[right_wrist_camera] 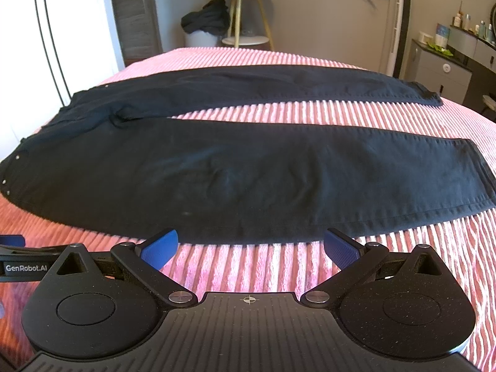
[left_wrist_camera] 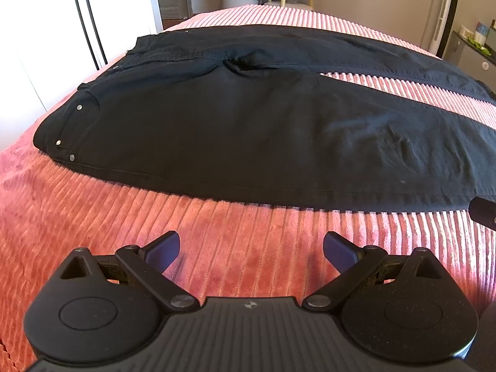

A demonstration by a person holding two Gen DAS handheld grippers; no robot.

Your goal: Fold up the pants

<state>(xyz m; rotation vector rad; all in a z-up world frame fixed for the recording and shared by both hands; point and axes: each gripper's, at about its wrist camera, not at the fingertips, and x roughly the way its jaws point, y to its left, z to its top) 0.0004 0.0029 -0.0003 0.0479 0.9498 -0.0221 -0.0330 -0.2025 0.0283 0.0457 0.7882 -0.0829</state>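
Observation:
Black pants [left_wrist_camera: 235, 130] lie flat on a pink ribbed bedspread [left_wrist_camera: 235, 241], waistband to the left and both legs running right, slightly apart. In the right wrist view the pants [right_wrist_camera: 248, 179] show both leg hems at the right. My left gripper [left_wrist_camera: 251, 248] hovers open over the bedspread just short of the pants' near edge, below the hip area. My right gripper [right_wrist_camera: 251, 245] is open too, its blue pads level with the near edge of the closer leg. Nothing is between either pair of fingers. The right gripper's tip [left_wrist_camera: 483, 214] shows at the left view's right edge.
The bedspread [right_wrist_camera: 403, 248] stretches on all sides of the pants. Beyond the bed stand a small round table [right_wrist_camera: 246, 15], a basket with dark clothes [right_wrist_camera: 206, 21], a white tower fan [right_wrist_camera: 400, 24] and a grey counter with bottles [right_wrist_camera: 449, 62]. A white wall and door are at left.

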